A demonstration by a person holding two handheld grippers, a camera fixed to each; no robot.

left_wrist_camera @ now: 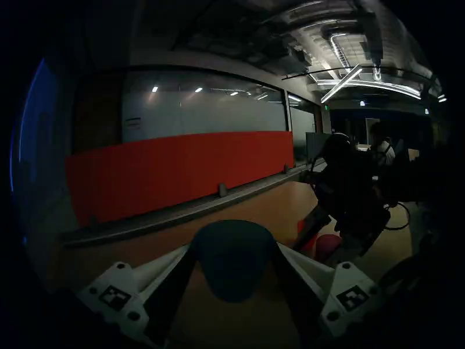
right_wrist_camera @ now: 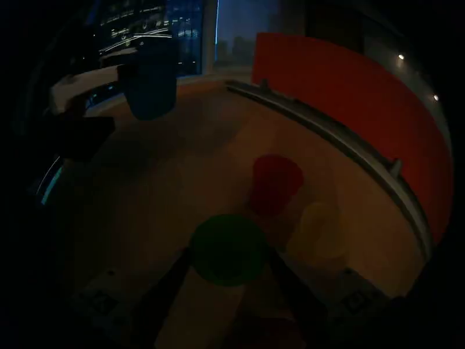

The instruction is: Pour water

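You are working in a dim office. A long wooden table [right_wrist_camera: 174, 174] runs under both grippers, and a red partition [left_wrist_camera: 174, 168] stands in a rail along its far edge. Above the partition is a frosted glass wall [left_wrist_camera: 203, 107]. Strip lights [left_wrist_camera: 343, 84] cross the exposed ceiling. In the right gripper view, a dark window [right_wrist_camera: 174, 35] with lit buildings behind it closes the end of the table.

Your left gripper [left_wrist_camera: 233, 250] is clenched on a blue cup [left_wrist_camera: 232, 264], with one finger pressing each side. In the right gripper view that cup hangs in the air above the far left part of the table, well apart from the other cups.

Your right gripper [right_wrist_camera: 229, 253] is clamped the same way on a green cup [right_wrist_camera: 229, 247], gripped between both fingers above the near part of the table.

A red cup [right_wrist_camera: 276, 183] stands upright on the table just beyond the green one. A yellow cup [right_wrist_camera: 318, 230] stands close beside the red one, to the right and nearer to you.

It is too dark to tell whether any cup holds water.
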